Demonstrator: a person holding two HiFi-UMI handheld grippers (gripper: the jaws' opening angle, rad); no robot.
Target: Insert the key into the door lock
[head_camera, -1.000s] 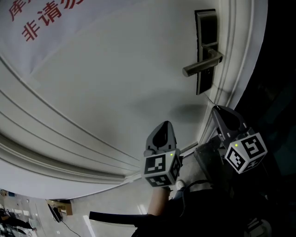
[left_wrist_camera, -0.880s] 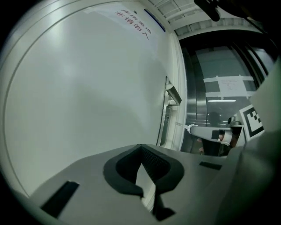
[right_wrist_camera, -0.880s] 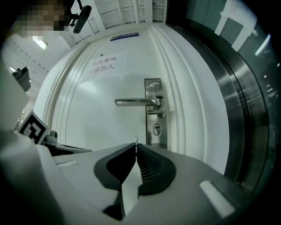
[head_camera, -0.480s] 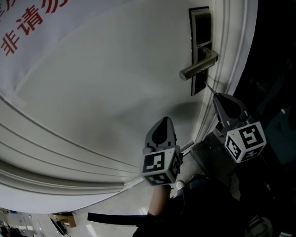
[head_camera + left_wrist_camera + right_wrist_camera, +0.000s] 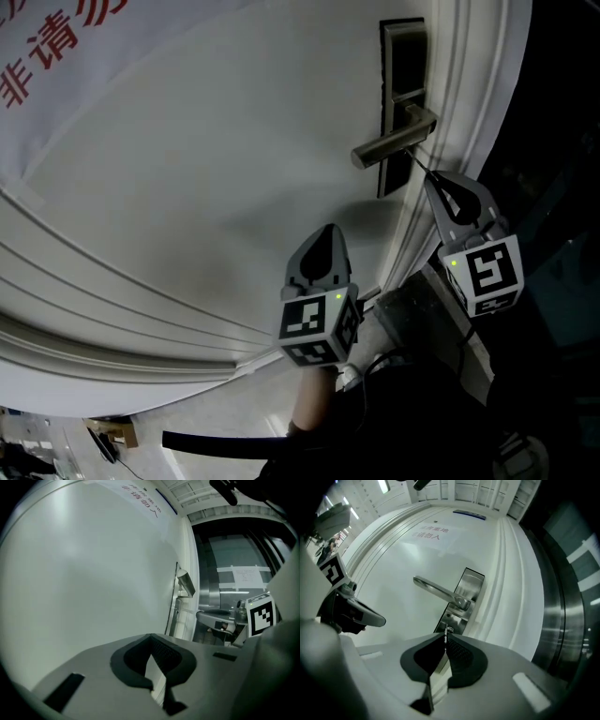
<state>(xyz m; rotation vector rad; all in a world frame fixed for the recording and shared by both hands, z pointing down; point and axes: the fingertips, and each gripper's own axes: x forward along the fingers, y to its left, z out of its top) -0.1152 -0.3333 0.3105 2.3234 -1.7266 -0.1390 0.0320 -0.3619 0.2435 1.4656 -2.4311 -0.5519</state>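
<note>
**While the key [image 5: 446, 632] is hovering at the lock [image 5: 461, 603]**

Right gripper [image 5: 445, 637] jaws are pinching it, tip below the lever handle [image 5: 438, 591] on the white door [image 5: 206, 169]. Left gripper [image 5: 151, 639] jaws are sitting closed, empty. Steel panelling [image 5: 562, 620] is flanking the frame [image 5: 506, 573].

White door [image 5: 234, 187] with a smooth flat panel, seen at a slant. Carries near its right edge a dark, narrow lock plate [image 5: 401, 56], fixed flat on the panel. Holds on this plate a silver lever handle [image 5: 389, 145], standing out toward the left, and under the lever a small round keyhole [image 5: 451, 630]. Bears at the upper left a pale notice sheet [image 5: 56, 56] with red characters, stuck flat. Raised mouldings [image 5: 469, 103] along the right edge, just beside the plate.
</note>
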